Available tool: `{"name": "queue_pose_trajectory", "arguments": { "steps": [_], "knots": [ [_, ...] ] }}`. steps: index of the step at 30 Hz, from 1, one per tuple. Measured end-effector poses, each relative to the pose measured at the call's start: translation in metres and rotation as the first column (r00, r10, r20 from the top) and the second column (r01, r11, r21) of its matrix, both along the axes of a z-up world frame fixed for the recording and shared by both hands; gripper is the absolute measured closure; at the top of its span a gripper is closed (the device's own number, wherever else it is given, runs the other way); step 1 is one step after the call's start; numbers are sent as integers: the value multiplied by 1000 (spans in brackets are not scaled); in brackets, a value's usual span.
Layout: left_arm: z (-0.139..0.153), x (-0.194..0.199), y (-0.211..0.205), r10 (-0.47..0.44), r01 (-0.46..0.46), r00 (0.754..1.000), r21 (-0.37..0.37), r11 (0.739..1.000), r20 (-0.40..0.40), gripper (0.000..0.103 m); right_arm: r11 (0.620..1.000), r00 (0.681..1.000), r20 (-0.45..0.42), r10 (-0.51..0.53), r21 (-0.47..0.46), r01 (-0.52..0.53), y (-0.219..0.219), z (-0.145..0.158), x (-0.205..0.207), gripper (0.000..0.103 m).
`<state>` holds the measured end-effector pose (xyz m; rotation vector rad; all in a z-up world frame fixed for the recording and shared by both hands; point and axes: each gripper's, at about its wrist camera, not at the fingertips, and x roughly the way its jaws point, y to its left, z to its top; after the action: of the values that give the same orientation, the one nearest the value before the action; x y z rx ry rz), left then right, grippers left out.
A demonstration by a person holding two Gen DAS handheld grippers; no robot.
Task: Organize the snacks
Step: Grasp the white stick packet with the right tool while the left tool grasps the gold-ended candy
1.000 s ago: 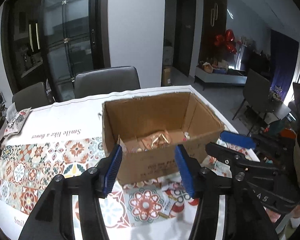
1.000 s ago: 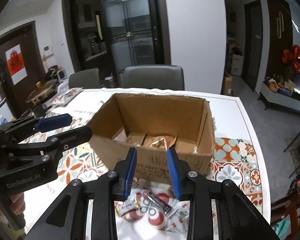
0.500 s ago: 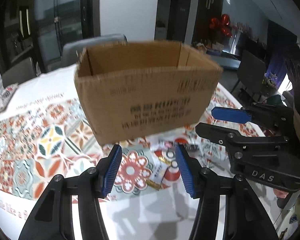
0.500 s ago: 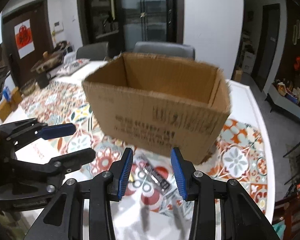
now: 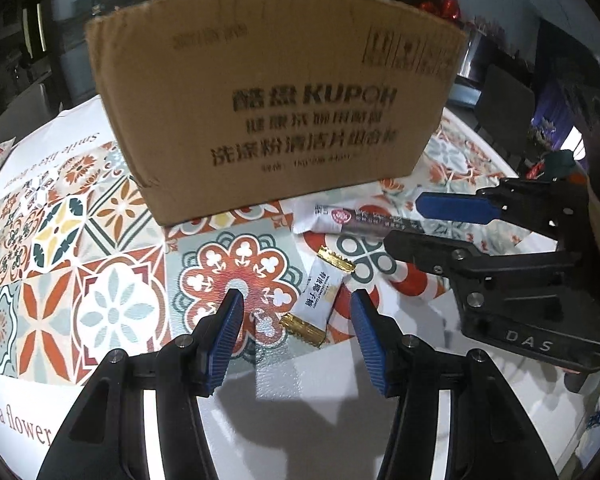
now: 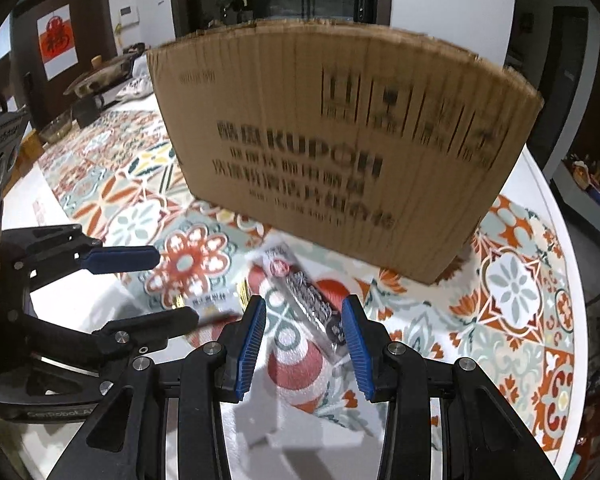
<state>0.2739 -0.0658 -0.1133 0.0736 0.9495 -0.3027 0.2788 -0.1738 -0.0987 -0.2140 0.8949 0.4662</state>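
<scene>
A brown cardboard box [image 5: 276,120] stands on the patterned tablecloth, its printed side toward me; its inside is hidden. In front of it lie two wrapped snacks. A small white candy with gold ends [image 5: 318,298] rests between the blue pads of my left gripper [image 5: 296,312], which is open and low over the cloth. A longer white and dark snack bar [image 6: 306,298] lies between the pads of my right gripper [image 6: 304,318], also open, not pressing on it. Each gripper shows in the other's view: the right gripper [image 5: 432,224] and the left gripper [image 6: 168,284].
The box [image 6: 340,152] blocks the way ahead. The tablecloth [image 5: 100,280] spreads left of it, with dishes and a pot [image 6: 96,84] at the far left end. The table edge [image 6: 572,280] curves close on the right, with chairs and a dark room beyond.
Both grippers have come down from above the box rim to just over the cloth in front of it. The box's inside has gone out of sight and the two snacks now lie between the pads.
</scene>
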Motion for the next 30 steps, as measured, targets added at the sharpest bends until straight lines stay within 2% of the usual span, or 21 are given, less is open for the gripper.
{"name": "queue_pose_trajectory", "arguments": {
  "steps": [8,11,13,20,30],
  "knots": [
    [-18,-1,-16,-14,14,1000,26,1000,-10,56,1000,1000,-5,-5,14,5,-6,-4,7,62],
    [-22,-2,-19,-5,5,1000,56,998,5,69,1000,1000,-6,3,11,-3,-6,-4,10,62],
    [-22,-1,-19,-4,4,1000,45,999,2,84,1000,1000,-5,18,1,-18,-4,-4,11,62],
    [-19,7,-2,43,-45,998,-40,998,-40,84,999,998,-28,49,-22,-50,8,-10,25,62],
    [-10,8,21,94,-98,994,-78,992,-48,84,996,995,-66,69,-57,-72,23,-22,36,62]
  ]
}}
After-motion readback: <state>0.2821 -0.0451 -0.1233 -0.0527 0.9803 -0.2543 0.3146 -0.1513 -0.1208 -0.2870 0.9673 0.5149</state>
